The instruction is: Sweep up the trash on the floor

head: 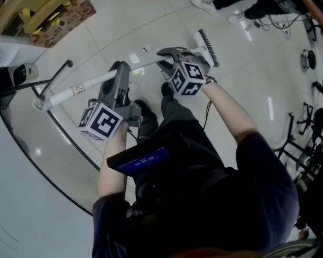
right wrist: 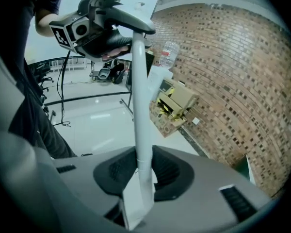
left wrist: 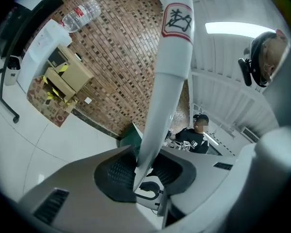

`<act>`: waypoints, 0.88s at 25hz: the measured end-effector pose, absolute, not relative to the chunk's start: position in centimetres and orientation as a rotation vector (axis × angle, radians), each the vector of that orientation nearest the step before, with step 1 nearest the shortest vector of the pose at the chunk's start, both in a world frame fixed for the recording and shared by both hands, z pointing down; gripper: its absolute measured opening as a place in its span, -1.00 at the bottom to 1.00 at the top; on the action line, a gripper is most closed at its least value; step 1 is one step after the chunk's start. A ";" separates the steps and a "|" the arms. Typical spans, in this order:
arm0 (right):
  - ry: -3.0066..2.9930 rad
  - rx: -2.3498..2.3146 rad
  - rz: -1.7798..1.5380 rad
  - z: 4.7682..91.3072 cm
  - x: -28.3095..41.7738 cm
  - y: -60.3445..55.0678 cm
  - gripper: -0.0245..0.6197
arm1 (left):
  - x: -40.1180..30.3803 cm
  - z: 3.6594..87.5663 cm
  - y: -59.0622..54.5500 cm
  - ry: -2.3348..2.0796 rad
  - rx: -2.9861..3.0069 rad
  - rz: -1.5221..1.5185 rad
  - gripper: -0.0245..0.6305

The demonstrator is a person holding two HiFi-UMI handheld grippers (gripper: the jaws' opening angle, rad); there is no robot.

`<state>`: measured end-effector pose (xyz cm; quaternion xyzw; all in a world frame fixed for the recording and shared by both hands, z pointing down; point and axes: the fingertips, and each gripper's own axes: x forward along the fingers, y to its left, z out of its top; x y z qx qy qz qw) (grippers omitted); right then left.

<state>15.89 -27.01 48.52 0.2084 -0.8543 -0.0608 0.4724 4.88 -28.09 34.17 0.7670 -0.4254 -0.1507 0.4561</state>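
Note:
A white broom runs slantwise across the head view, its bristle head [head: 207, 47] on the pale tiled floor at upper right and its handle [head: 86, 85] reaching down to the left. My left gripper [head: 120, 71] is shut on the handle [left wrist: 169, 67] near the middle, the pole pinched between its dark pads. Closer to the broom head, my right gripper [head: 168, 58] is shut on the same handle [right wrist: 141, 120], which stands between its pads. The right gripper view also shows the left gripper [right wrist: 111, 25] higher up the pole. A small white scrap [head: 134, 58] lies on the floor by the handle.
A cardboard box with yellow straps [head: 43, 9] sits on a patterned mat at upper left, by a brick wall [right wrist: 223, 67]. A black stand's legs [head: 54, 79] spread at left. Another person's legs and shoes [head: 220, 4] are at upper right; chairs and cables [head: 307, 144] crowd the right edge.

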 end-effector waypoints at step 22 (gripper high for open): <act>-1.958 0.101 -0.245 66.5 14.1 -27.5 -0.58 | 4.2 52.1 -23.2 -1.250 1.507 -0.462 -0.61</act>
